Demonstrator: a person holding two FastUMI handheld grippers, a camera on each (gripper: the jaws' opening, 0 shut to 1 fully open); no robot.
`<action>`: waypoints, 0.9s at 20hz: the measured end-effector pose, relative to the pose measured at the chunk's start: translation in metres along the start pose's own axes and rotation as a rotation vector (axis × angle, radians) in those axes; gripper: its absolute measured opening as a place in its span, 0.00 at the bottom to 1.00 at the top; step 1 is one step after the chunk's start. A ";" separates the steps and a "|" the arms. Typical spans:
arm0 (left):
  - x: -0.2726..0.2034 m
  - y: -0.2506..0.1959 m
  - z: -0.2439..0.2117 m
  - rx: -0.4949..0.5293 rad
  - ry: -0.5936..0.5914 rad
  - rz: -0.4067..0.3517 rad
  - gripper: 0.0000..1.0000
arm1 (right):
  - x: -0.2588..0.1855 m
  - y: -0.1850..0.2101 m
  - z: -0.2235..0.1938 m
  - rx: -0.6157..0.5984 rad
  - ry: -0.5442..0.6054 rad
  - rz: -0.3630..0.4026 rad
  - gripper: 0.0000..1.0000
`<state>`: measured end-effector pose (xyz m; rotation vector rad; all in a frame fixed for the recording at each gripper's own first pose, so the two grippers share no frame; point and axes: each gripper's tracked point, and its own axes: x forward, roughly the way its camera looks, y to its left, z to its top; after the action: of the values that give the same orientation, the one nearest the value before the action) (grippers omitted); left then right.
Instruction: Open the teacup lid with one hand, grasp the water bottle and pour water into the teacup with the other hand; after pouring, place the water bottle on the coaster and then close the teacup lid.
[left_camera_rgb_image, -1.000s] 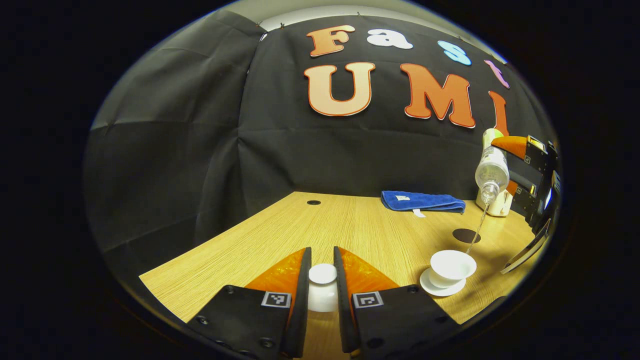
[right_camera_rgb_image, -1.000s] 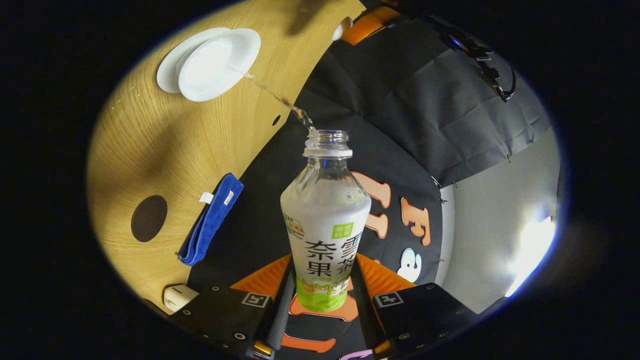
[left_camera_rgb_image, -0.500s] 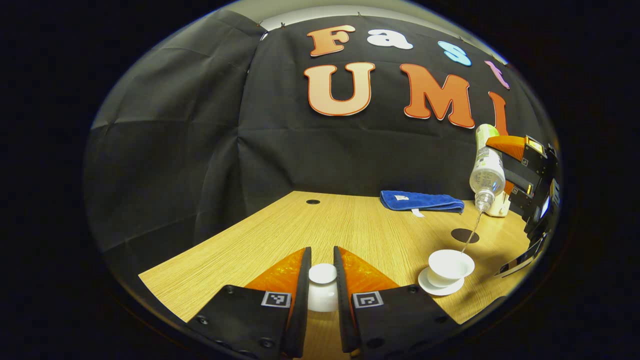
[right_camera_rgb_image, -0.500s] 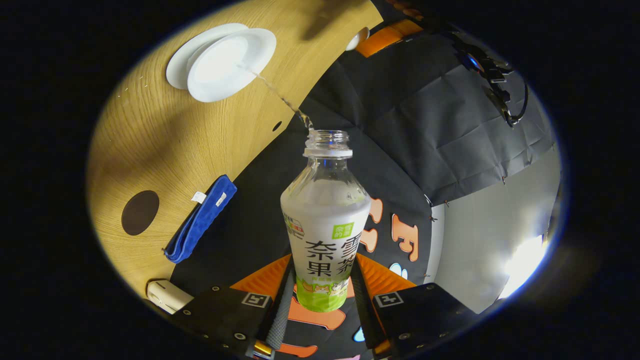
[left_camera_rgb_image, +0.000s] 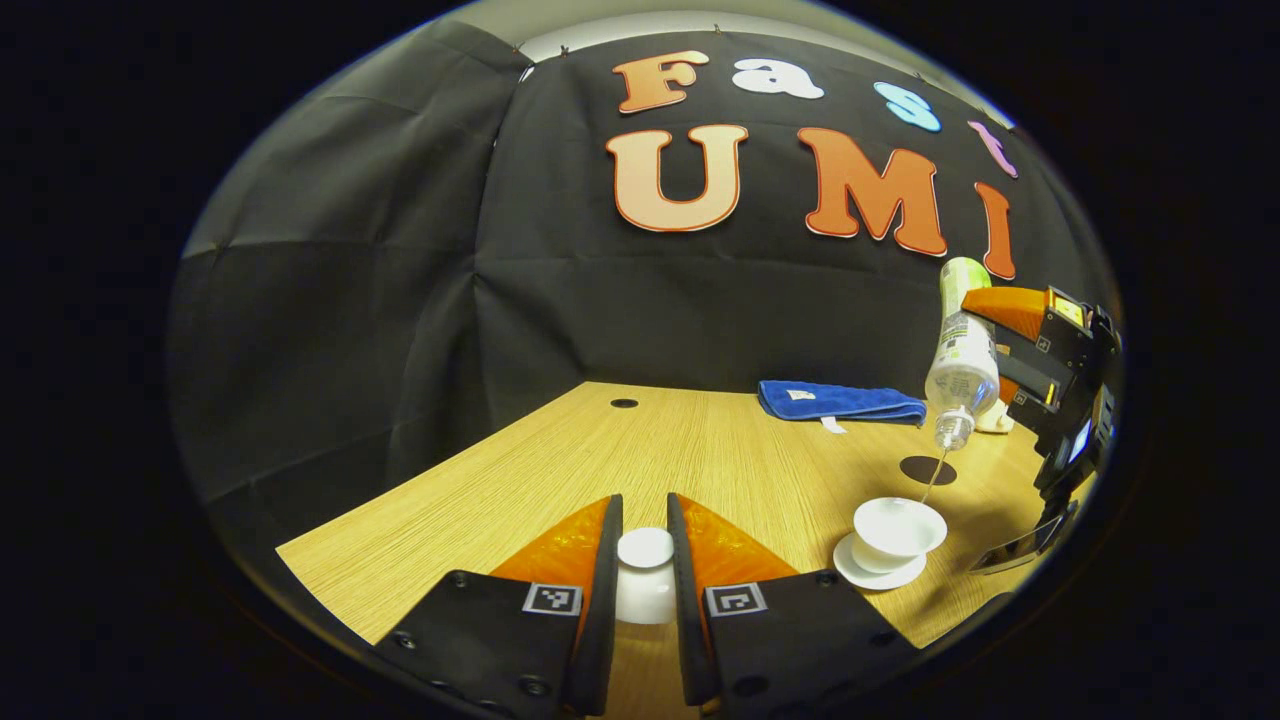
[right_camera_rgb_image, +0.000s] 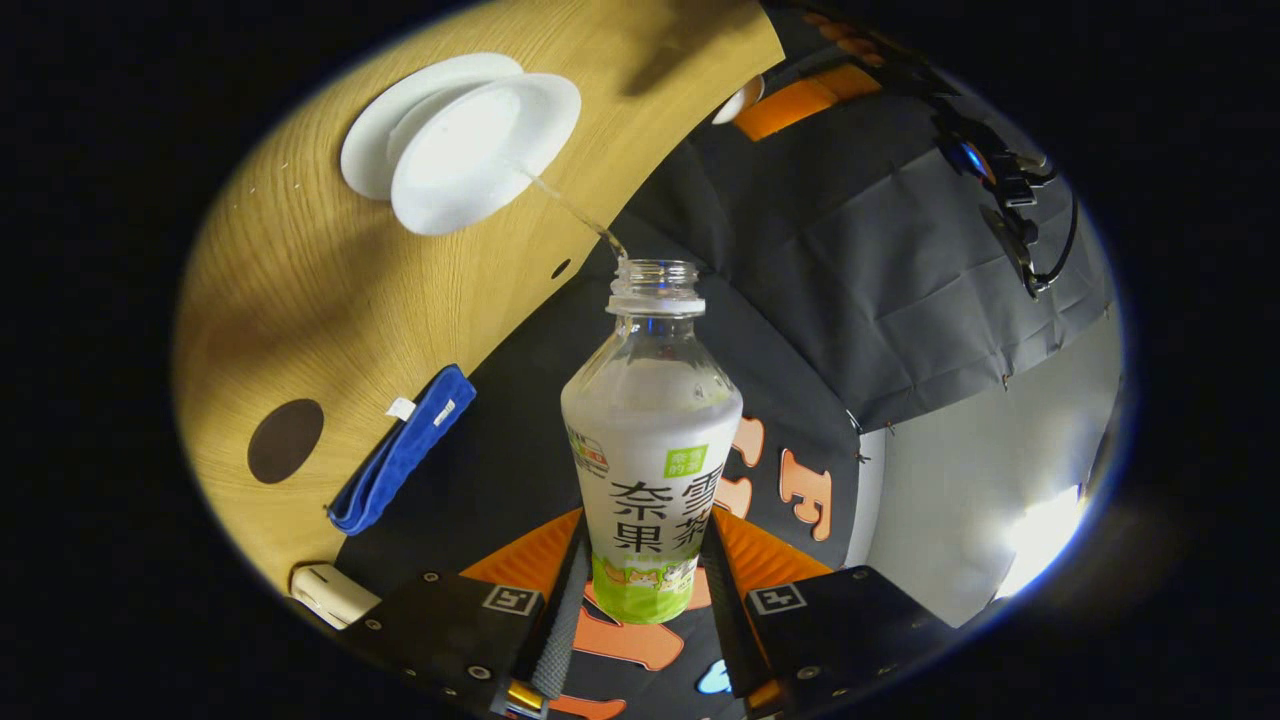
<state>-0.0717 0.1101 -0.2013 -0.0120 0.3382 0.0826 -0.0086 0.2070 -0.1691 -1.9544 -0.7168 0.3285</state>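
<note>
Left tongs (left_camera_rgb_image: 645, 575) clamp teacup lid (left_camera_rgb_image: 645, 580); right tongs (right_camera_rgb_image: 640, 590) clamp water bottle (right_camera_rgb_image: 650, 450).

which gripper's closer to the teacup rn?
Right, as far as the left gripper view shows. The right gripper holds the water bottle tipped just above the teacup; the left gripper holds the lid off to the side.

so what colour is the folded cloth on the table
Blue; the folded cloth shows best in the left gripper view.

My left gripper (left_camera_rgb_image: 645, 575) sits low, its 2 fingers clamping the teacup lid (left_camera_rgb_image: 645, 580); my right gripper (right_camera_rgb_image: 645, 590) squeezes the tilted water bottle (right_camera_rgb_image: 650, 440).
</note>
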 end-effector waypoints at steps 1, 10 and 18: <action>-0.003 -0.003 -0.001 0.005 -0.003 -0.003 0.29 | -0.002 -0.001 0.003 -0.001 -0.006 0.004 0.61; -0.005 -0.027 0.006 0.001 -0.024 -0.048 0.28 | -0.012 0.006 0.014 0.271 -0.010 0.177 0.61; -0.007 -0.046 0.009 -0.005 -0.037 -0.074 0.28 | 0.000 0.022 -0.004 0.723 0.088 0.247 0.62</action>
<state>-0.0719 0.0643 -0.1904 -0.0275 0.3005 0.0099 0.0008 0.1971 -0.1867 -1.3478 -0.2368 0.5595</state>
